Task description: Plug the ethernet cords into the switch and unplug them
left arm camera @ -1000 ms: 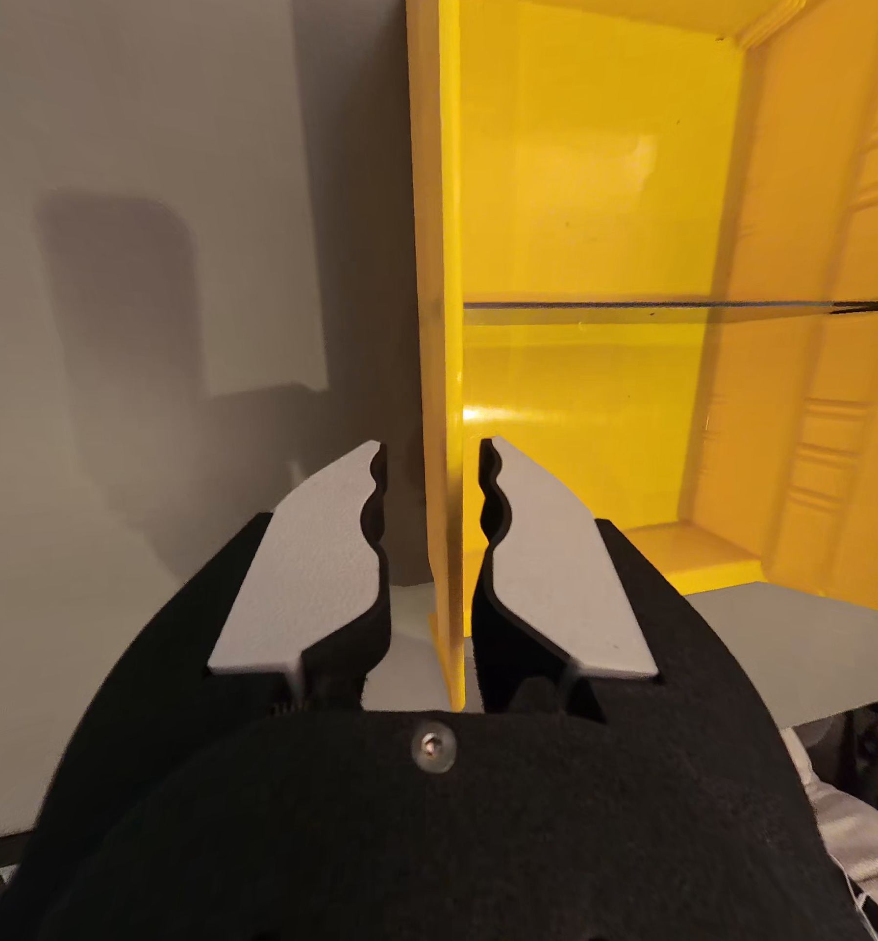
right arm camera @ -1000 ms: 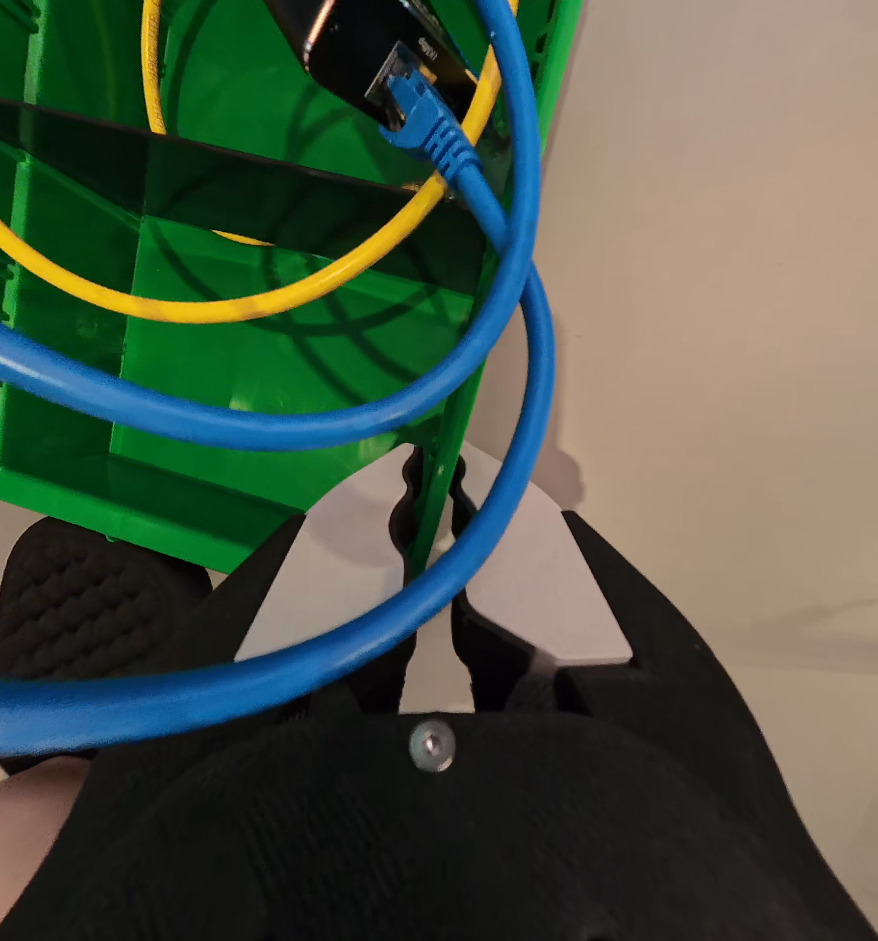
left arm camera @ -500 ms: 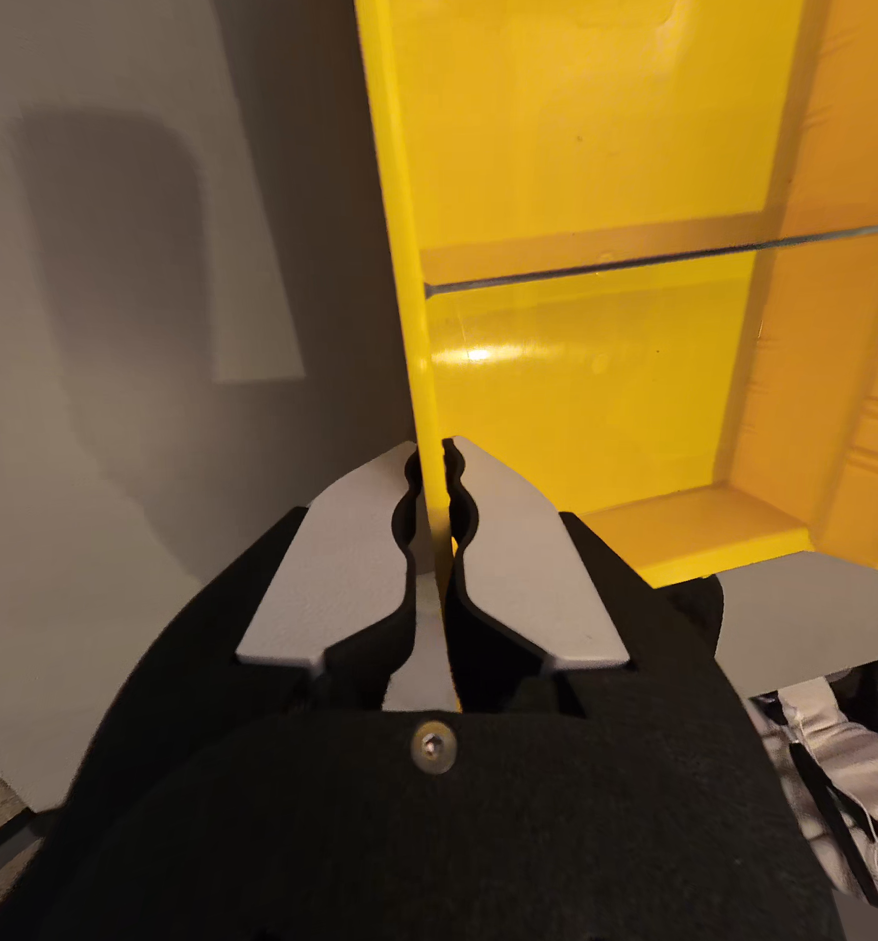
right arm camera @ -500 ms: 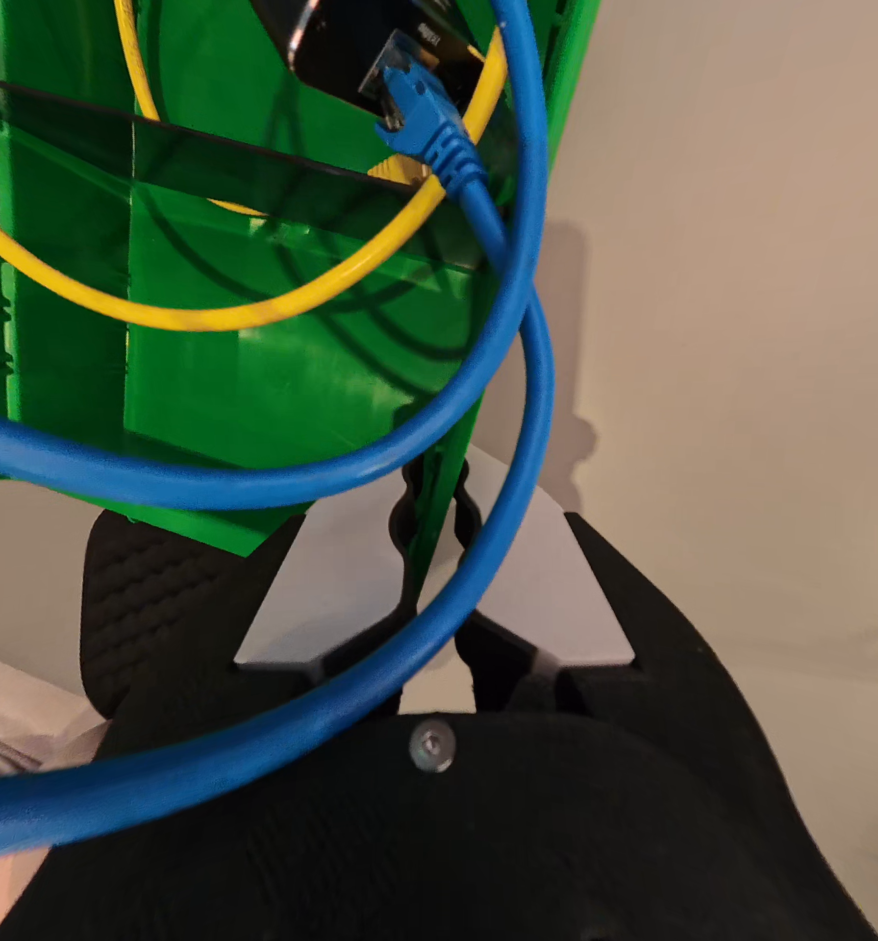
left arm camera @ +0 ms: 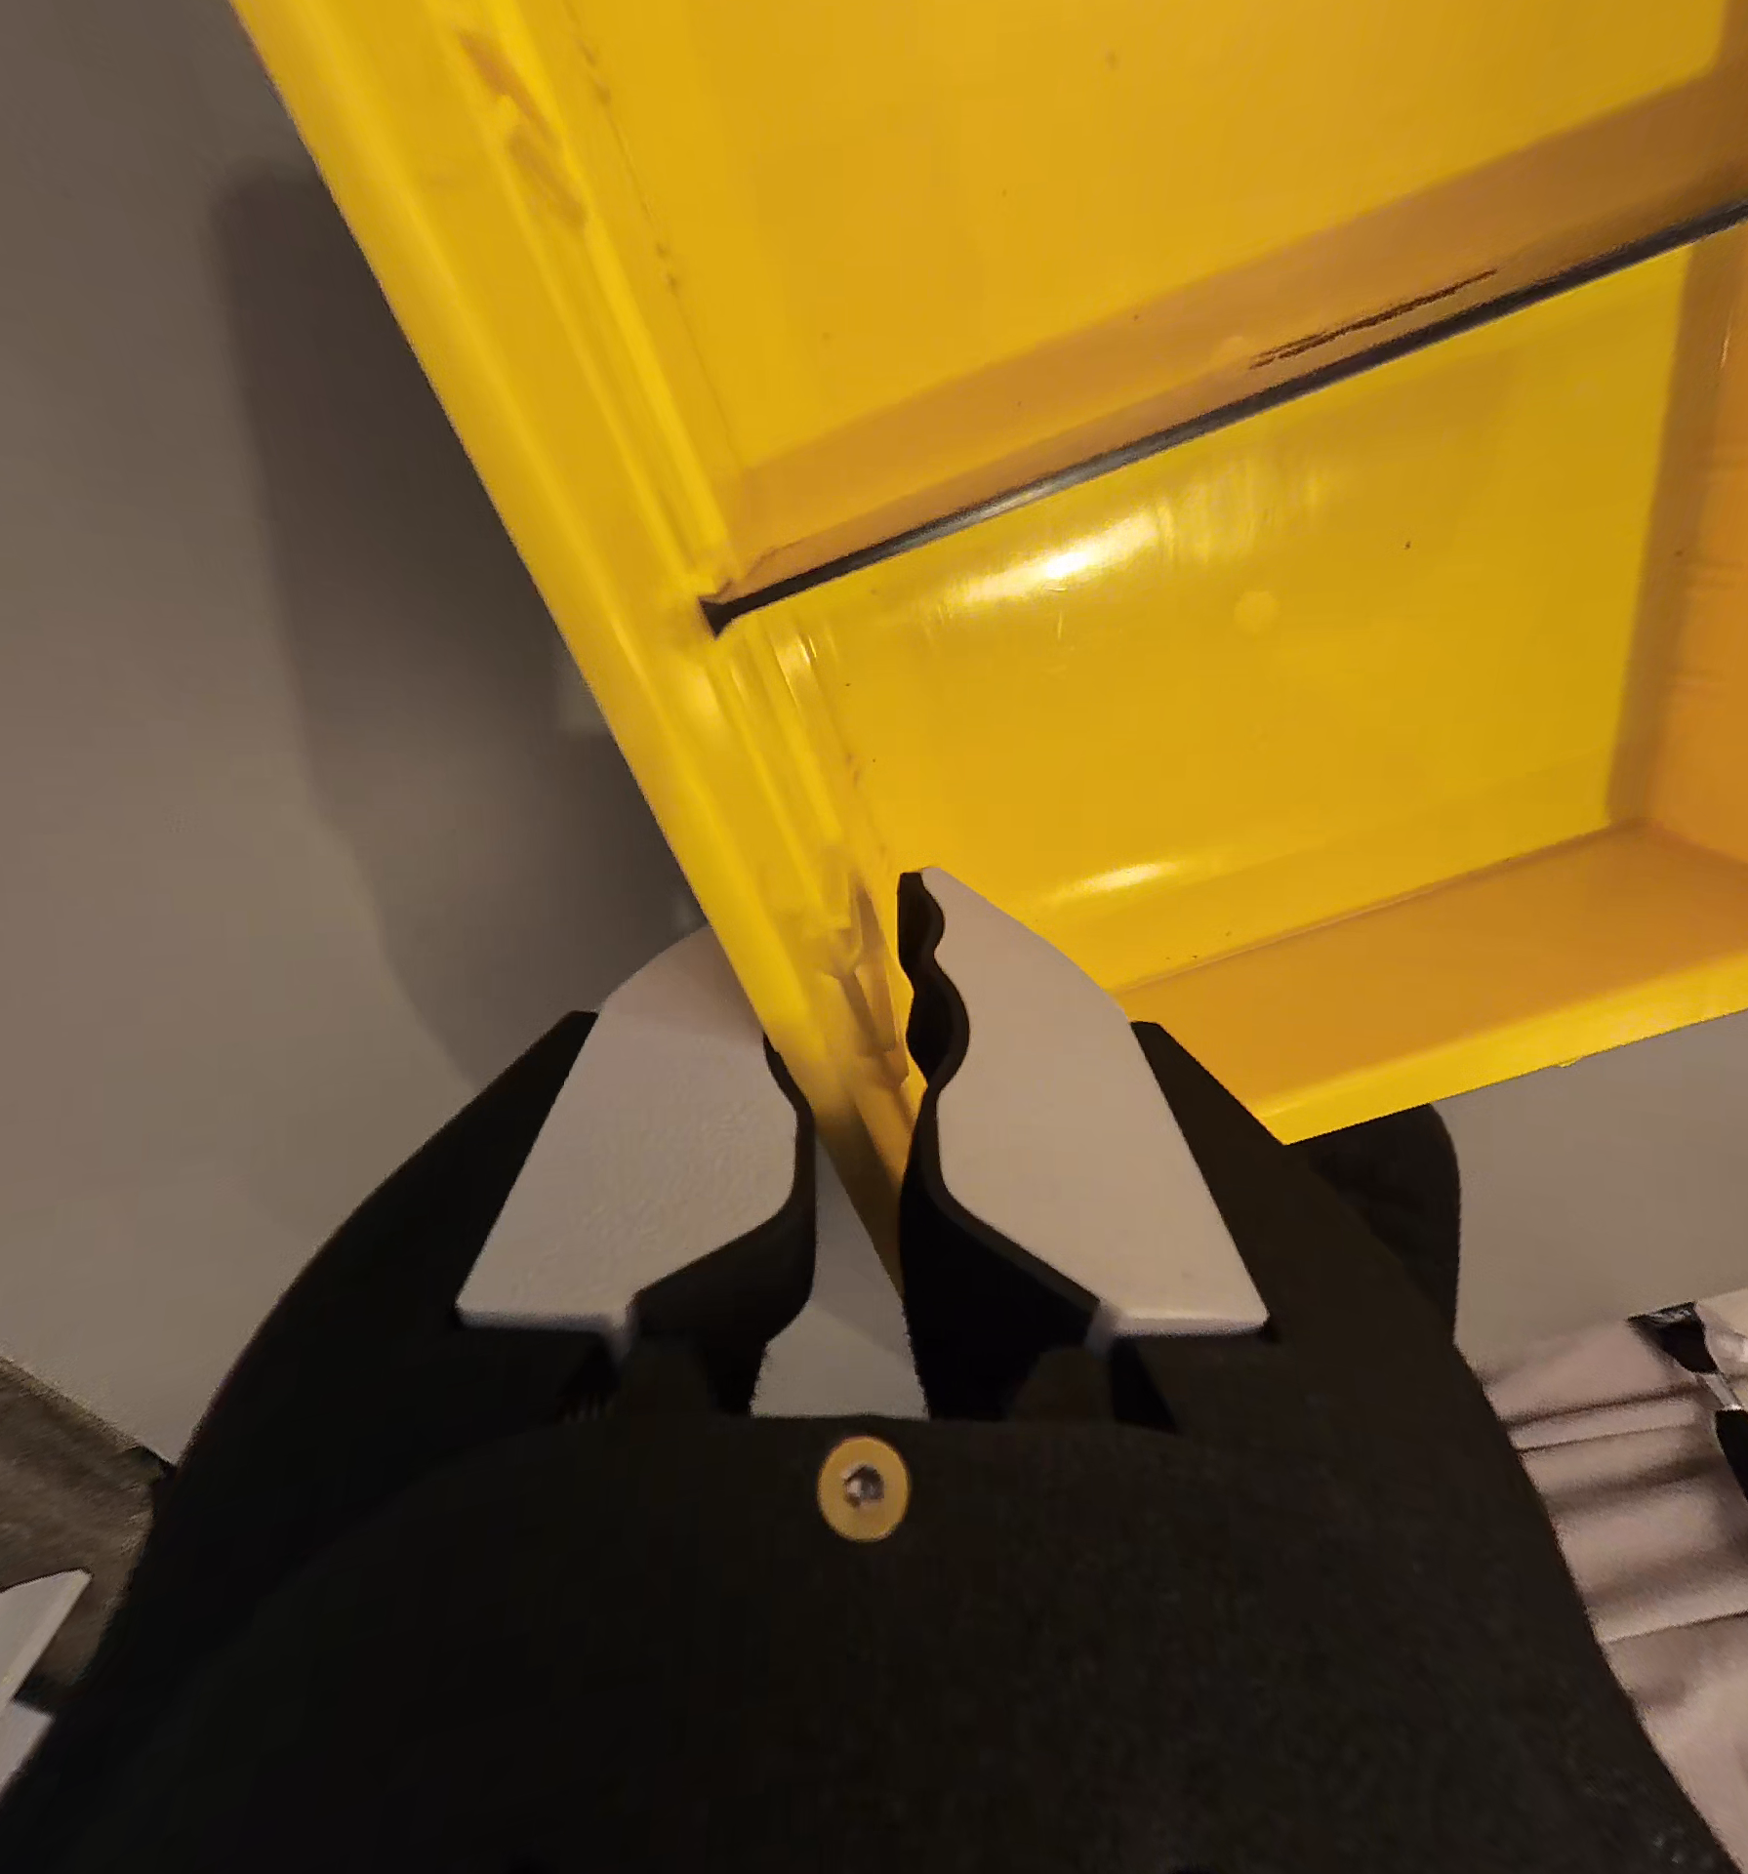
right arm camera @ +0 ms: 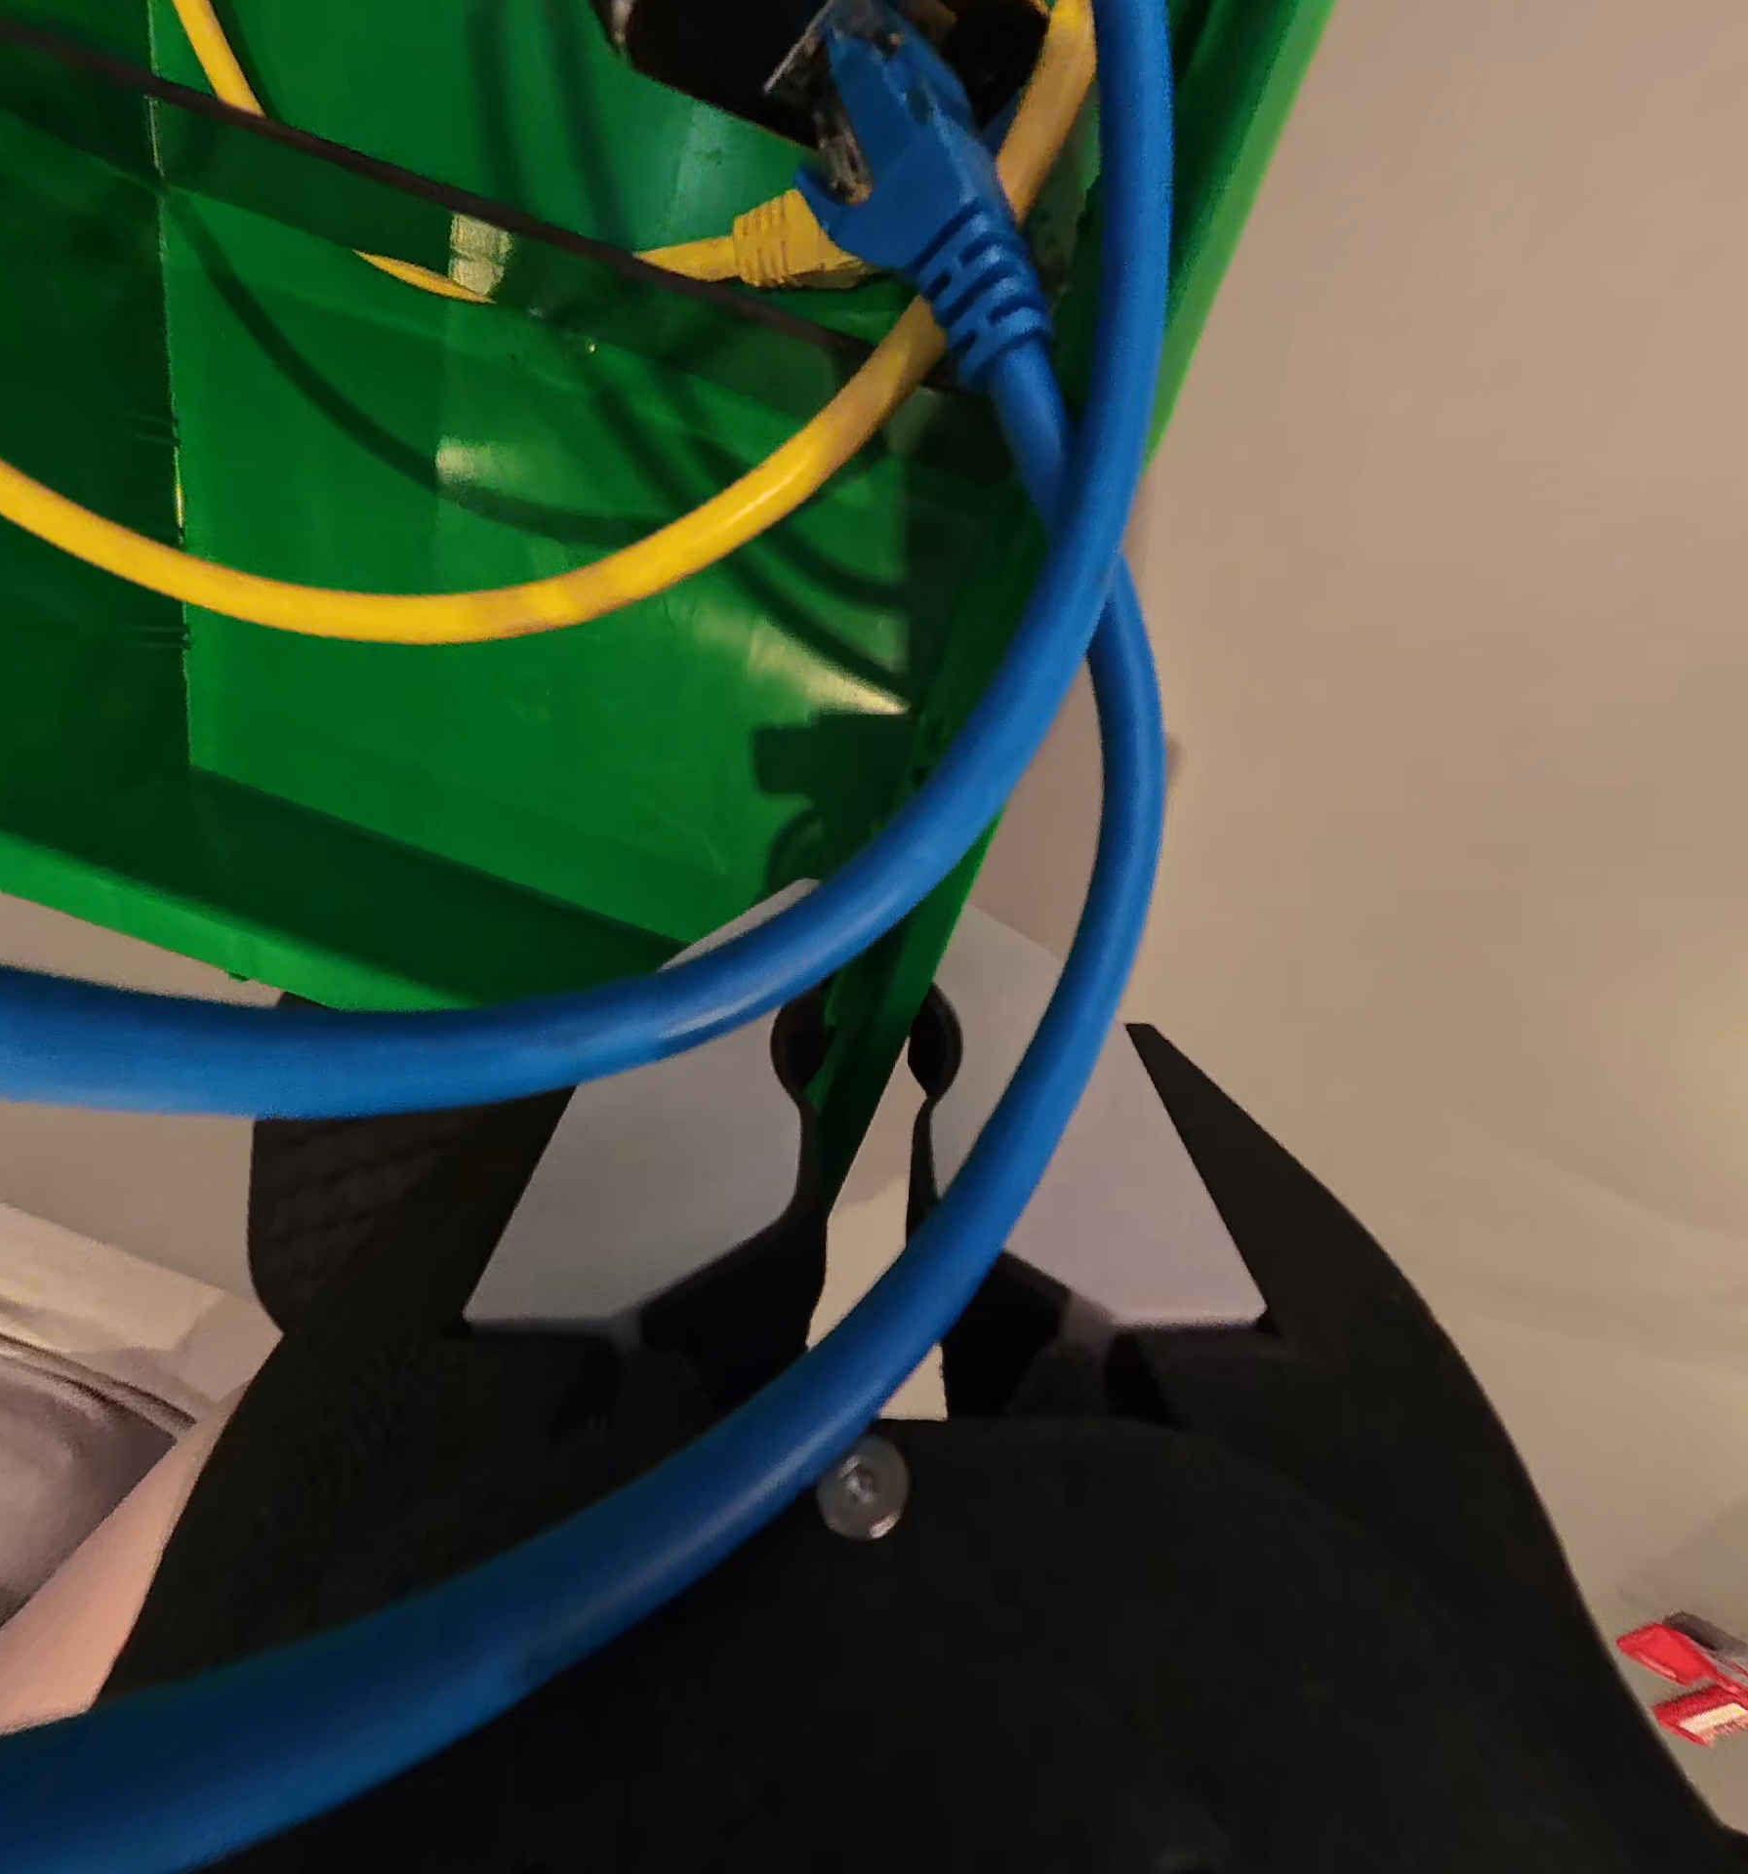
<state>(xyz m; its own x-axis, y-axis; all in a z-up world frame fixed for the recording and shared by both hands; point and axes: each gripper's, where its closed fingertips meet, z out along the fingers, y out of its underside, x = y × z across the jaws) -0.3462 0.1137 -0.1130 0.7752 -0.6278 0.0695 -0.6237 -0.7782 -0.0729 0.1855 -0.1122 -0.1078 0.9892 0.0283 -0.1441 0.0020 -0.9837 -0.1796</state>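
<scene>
In the left wrist view, my left gripper [left arm camera: 849,974] is shut on the side wall [left arm camera: 748,811] of an empty yellow bin [left arm camera: 1255,710], which sits tilted in the view. In the right wrist view, my right gripper [right arm camera: 864,1055] is shut on the side wall of a green bin [right arm camera: 545,761]. That bin holds a black switch [right arm camera: 707,61], a yellow ethernet cord [right arm camera: 444,608] and a blue ethernet cord [right arm camera: 1052,659]. The blue plug [right arm camera: 900,172] lies against the switch. A loop of the blue cord crosses over my right fingers and hides their tips.
The green bin stands over a cream table [right arm camera: 1458,710]. Small red pieces [right arm camera: 1701,1683] lie at its lower right. A person's hand and sleeve [right arm camera: 38,1420] show at lower left. Grey wall [left arm camera: 190,710] is left of the yellow bin, white fabric [left arm camera: 1660,1521] below right. The gap from one gripper's tips to the other's is roughly 60 cm.
My left gripper closed on the yellow bin's wall, and the bin has since tilted in its grasp. My right gripper kept its hold while the green bin shifted and tilted.
</scene>
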